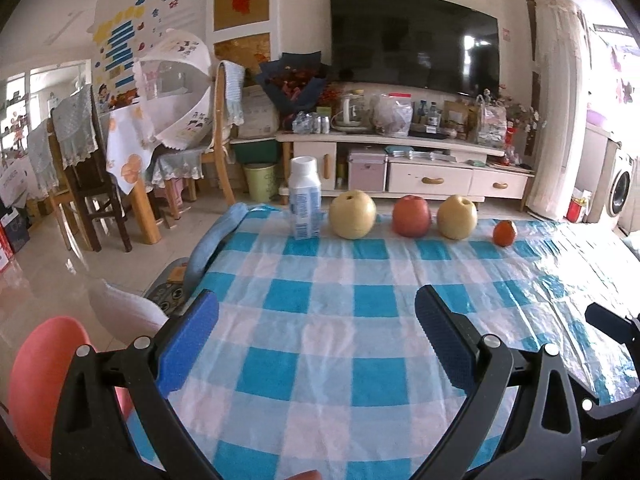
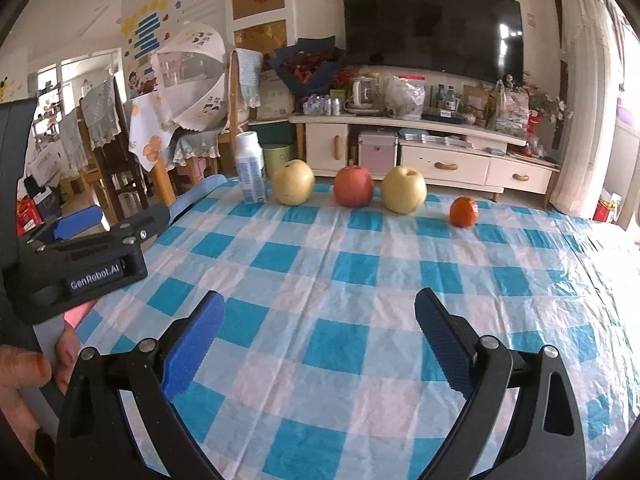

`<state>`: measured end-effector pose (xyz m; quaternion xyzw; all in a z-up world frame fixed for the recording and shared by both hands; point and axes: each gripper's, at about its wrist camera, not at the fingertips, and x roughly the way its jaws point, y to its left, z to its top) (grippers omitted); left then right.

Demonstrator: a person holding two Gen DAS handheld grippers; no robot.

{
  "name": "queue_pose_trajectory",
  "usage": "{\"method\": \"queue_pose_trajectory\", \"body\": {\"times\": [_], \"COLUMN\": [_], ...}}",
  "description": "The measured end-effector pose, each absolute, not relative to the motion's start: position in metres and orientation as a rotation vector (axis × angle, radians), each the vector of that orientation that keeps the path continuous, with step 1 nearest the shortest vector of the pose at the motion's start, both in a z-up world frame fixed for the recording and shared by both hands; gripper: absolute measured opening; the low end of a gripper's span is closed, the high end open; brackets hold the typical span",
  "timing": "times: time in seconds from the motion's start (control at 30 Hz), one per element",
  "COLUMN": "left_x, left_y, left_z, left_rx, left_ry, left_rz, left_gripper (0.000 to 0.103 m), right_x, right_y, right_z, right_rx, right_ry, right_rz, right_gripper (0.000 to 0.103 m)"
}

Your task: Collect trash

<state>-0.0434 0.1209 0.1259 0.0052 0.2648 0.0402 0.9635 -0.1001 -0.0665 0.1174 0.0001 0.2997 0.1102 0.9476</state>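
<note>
A white and blue milk bottle [image 1: 305,200] stands upright at the far left of the blue checked tablecloth [image 1: 320,320]; it also shows in the right wrist view [image 2: 251,171]. My left gripper [image 1: 316,312] is open and empty over the near part of the table, well short of the bottle. My right gripper [image 2: 318,312] is open and empty, also over the near part. The left gripper's body [image 2: 80,264] shows at the left of the right wrist view.
A row of fruit stands to the right of the bottle: a yellow pear [image 1: 353,215], a red apple [image 1: 412,216], a second pear [image 1: 457,217] and a small orange [image 1: 505,233]. A pink round object [image 1: 44,384] lies off the table's left edge. Chairs and a TV cabinet stand beyond.
</note>
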Motion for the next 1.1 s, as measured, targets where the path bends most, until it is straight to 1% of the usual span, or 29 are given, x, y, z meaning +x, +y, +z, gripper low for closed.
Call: {"method": "queue_pose_trajectory", "body": {"times": [0.43,0.73,1.1], "left_x": [-0.040,-0.043,-0.040], "left_y": [0.058,0.021,-0.017], "left_z": [0.117,0.110,0.097], "left_rx": [0.105,0.149,0.175], "left_ry": [0.545,0.536,0.566], "left_rz": [0.009,-0.019,-0.071], "left_gripper": [0.099,0.099,0.099], "right_x": [-0.101,-0.106,-0.105], "right_y": [-0.112,-0.150,-0.180], "right_z": [0.125,0.140,0.138], "right_rx": [0.029,0.049,0.037], "right_ry": [0.574,0.513,0.484], "right_rz": [0.152,0.069,0.017], "right_gripper": [0.095,0.095,0.095]}}
